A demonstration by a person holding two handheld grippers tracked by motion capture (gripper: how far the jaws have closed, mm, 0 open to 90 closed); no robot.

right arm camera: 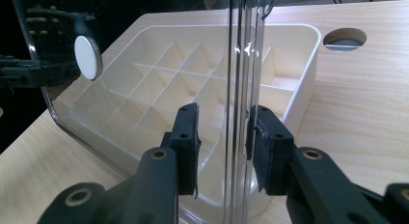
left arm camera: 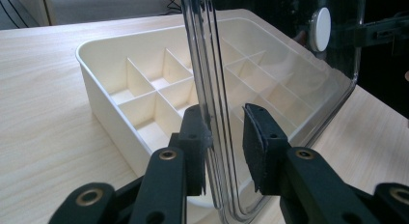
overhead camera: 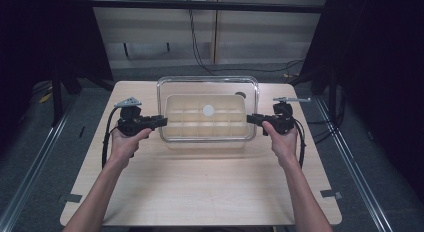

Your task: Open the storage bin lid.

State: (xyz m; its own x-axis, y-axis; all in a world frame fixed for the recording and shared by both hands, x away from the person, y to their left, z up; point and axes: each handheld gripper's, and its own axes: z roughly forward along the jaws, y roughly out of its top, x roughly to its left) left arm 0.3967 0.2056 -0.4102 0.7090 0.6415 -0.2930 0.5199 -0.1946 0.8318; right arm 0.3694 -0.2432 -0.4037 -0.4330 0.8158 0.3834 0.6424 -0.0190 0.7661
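Both tongs, left and right, straddle the clear lid's edges unclenched; uneven closing could tip it onto the tray.

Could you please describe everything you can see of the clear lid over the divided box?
The clear lid looks like transparent plastic, rectangular with rounded corners, a raised rim and a white round knob at its centre. It is held over the cream divided box. The left gripper and right gripper bracket its opposite short edges, jaws open with gaps either side of the rim.
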